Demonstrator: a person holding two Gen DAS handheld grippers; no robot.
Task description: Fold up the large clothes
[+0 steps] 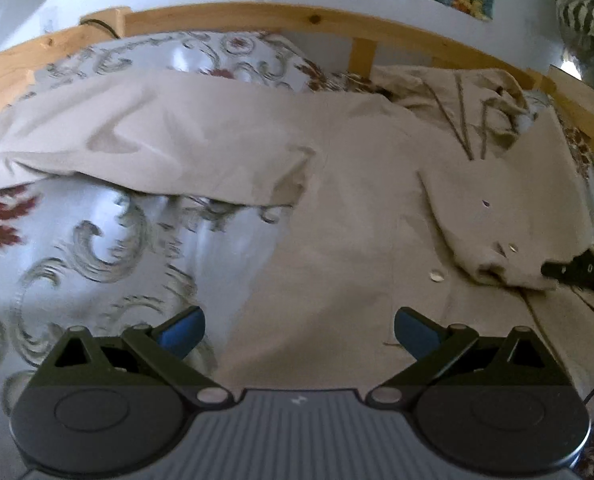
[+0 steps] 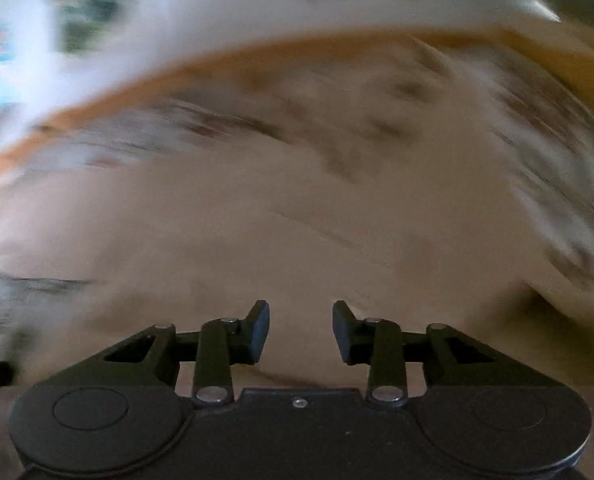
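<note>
Clearly both tongs were empty: left tongs (image 1: 299, 334) gaped wide over the shirt (image 1: 337, 200), right tongs (image 2: 301, 330) half open; best pinch the sleeve (image 1: 137, 144) ahead-left squarely.

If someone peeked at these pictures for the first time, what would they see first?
Probably the big beige garment spread across the bed, one long sleeve stretched out to the left over the swirly patterned bedspread. Next, the left gripper close in front, its blue-tipped jaws wide open. The right wrist view is mostly blur.
</note>
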